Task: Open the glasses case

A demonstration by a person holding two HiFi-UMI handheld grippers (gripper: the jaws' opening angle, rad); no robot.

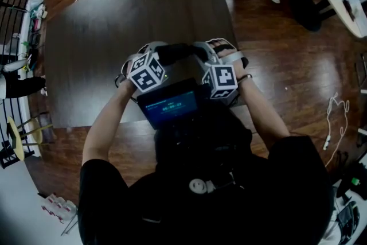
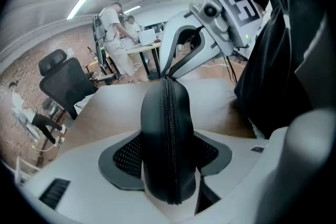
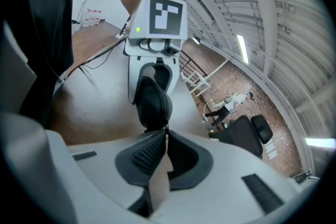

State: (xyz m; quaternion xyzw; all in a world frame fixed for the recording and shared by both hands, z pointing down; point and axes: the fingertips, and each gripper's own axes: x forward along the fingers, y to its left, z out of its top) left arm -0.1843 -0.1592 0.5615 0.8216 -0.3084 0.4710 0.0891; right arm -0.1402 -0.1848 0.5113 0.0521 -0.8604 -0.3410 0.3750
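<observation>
A black zippered glasses case (image 2: pixel 168 139) is held up over the dark table (image 1: pixel 103 26), its zip line facing the left gripper view. My left gripper (image 2: pixel 169 162) is shut on the case's near end, one pad against each side. My right gripper (image 3: pixel 166 131) is almost fully shut at the case's (image 3: pixel 152 102) other end, pinching what looks like the small zip pull. In the head view the case (image 1: pixel 175 53) spans between the left gripper (image 1: pixel 156 54) and the right gripper (image 1: pixel 200 51). The zip looks closed along its visible length.
The table's near edge lies just below the hands. A device with a lit screen (image 1: pixel 170 105) hangs at the person's chest. A black office chair (image 2: pixel 65 81) and people at a desk (image 2: pixel 118 34) stand beyond the table. Cables (image 1: pixel 335 117) lie on the wooden floor.
</observation>
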